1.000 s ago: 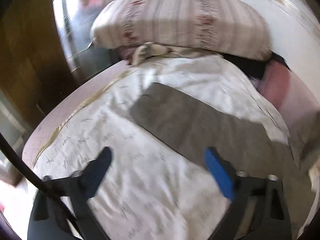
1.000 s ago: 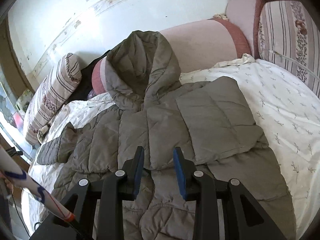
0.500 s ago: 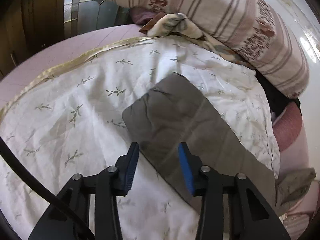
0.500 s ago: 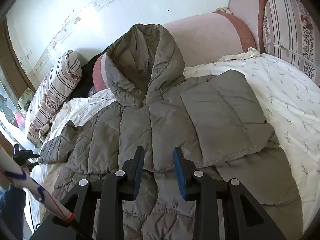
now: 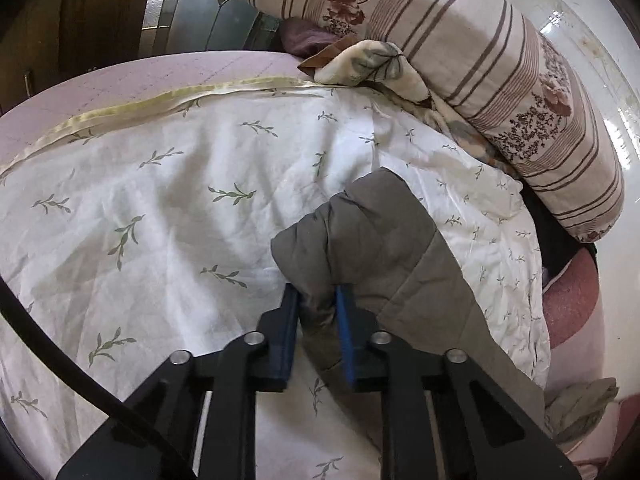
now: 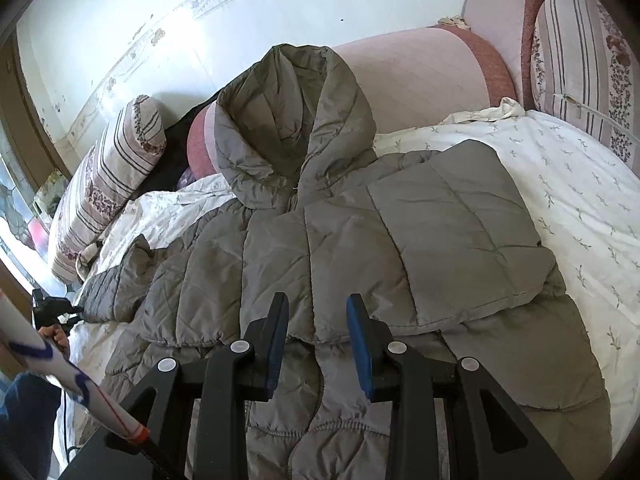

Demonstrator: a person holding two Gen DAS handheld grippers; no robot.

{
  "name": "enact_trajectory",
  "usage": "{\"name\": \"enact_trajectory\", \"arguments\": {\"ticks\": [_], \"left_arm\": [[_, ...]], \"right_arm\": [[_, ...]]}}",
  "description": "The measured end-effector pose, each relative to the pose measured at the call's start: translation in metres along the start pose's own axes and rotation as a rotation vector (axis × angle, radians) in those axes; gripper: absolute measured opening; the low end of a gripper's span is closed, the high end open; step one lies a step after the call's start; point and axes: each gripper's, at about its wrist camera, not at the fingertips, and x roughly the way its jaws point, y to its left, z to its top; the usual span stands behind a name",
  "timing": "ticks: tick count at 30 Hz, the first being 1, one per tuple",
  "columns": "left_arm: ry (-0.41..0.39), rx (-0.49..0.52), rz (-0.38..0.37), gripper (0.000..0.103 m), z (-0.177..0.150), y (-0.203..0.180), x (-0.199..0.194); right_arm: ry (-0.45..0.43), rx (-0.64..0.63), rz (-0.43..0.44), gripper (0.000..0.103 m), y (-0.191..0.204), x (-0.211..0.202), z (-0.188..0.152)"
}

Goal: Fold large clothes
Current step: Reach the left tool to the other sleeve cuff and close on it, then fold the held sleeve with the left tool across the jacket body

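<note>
Left tool [image 5: 316, 296] just clamped on jacket [image 6: 360, 240] cuff, on the bed [image 5: 140, 200]. Right tool [image 6: 318, 308] narrow, empty, w/ jacket below.

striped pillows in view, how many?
2. One striped pillow lies at the bed's far left by the window, also seen from the left wrist. A second stands at the far right. Others may be hidden.
</note>
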Motion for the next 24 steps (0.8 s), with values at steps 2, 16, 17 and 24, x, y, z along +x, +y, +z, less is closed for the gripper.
{"name": "enact_trajectory", "arguments": {"ticks": [2,16,17,24], "left_arm": [[-0.009,0.008,-0.011,0.013,0.000,0.000,-0.006],[-0.110,0.243,-0.173,0.011,-0.025,-0.093,-0.116],[-0.128,0.279,-0.192,0.011,-0.032,-0.107,-0.126],[-0.137,0.545,-0.401,0.007,-0.132,-0.220,-0.208]], "right_arm": [[-0.003,0.004,0.003,0.033,-0.001,-0.001,0.001],[-0.055,0.071,-0.017,0.033,-0.018,-0.017,0.011],[-0.058,0.076,-0.018,0.033,-0.019,-0.019,0.011],[-0.112,0.120,-0.037,0.033,-0.035,-0.039,0.018]]}}
